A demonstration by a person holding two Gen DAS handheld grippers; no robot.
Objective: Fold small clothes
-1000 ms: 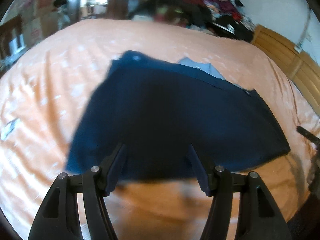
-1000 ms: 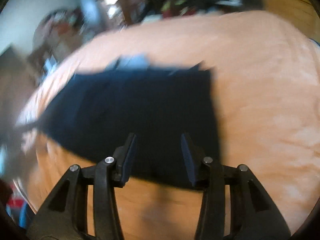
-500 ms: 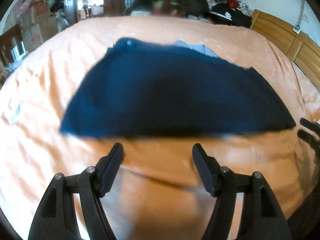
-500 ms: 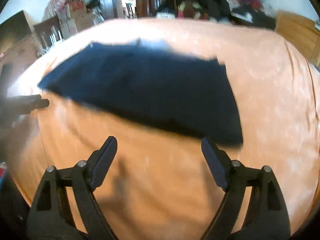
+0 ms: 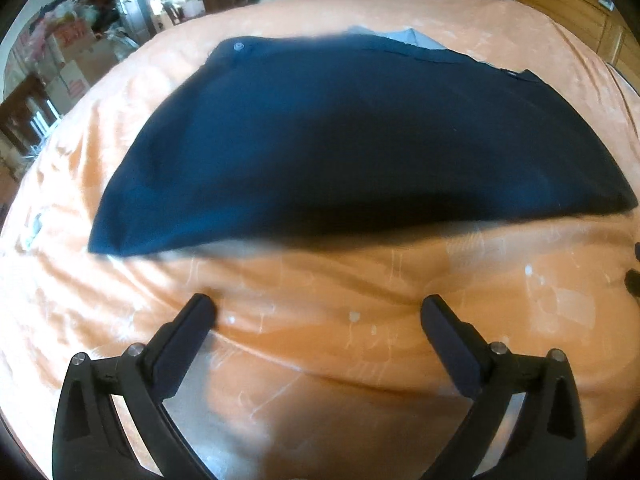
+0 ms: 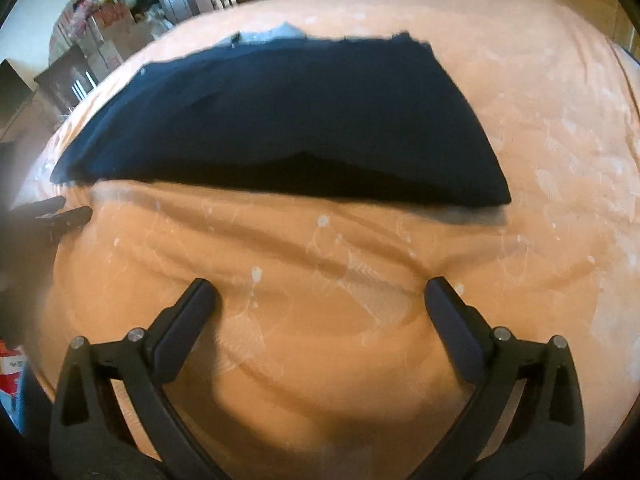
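Orange bedspread [image 5: 320,360] with a dark blue garment [image 5: 340,148] laid flat across the far half, both claws hanging back over the near part.

Left gripper [image 5: 318,314] has its fingers spread wide with nothing between them, sitting short of the garment's near hem and not touching it. Right gripper [image 6: 320,294] is spread just as wide and also clear of the near hem, with bare bedspread between. Some light blue fabric [image 5: 416,38] peeks out at the far edge, probably an inner layer, too blurry to say. Left gripper's tips also show at the left edge of the right wrist view [image 6: 66,214].
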